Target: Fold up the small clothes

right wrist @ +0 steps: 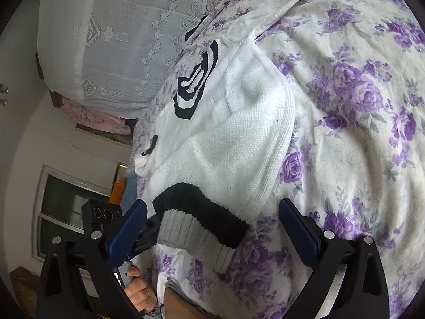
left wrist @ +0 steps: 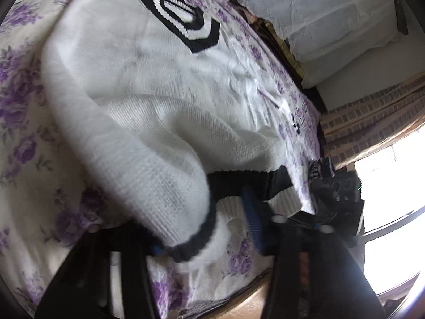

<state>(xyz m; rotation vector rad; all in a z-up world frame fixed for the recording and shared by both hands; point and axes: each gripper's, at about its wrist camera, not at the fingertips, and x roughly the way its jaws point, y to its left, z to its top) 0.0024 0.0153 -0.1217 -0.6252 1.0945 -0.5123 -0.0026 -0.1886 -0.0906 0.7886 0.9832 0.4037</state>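
Sweater (left wrist: 148,101) is what lies before me, a small white knitted one, spread on the bed cover (left wrist: 24,122) that is cream with purple roses. Its knit is fine and a little fluffy, and on the chest there is a black and white badge (left wrist: 183,13) shaped like a shield. The bottom hem (right wrist: 202,220) has a broad black band, and below it a ribbed white edge. One sleeve is folded over the body, and its cuff (left wrist: 191,242) ends in a thin black line. My left gripper (left wrist: 209,236) has its blue pads close together, and the cuff sits between them; the fabric covers the left pad (left wrist: 156,250), so I believe they pinch it, but the picture is blurred there. My right gripper (right wrist: 212,228) stands wide open, one blue finger (right wrist: 127,234) on each side of the hem, and the pads are not touching the wool. In the right wrist view I see also the other tool and the hand (right wrist: 138,292) that holds it, just beside the hem. Behind the sweater there is a pale lace cloth (right wrist: 106,40) over pillows.
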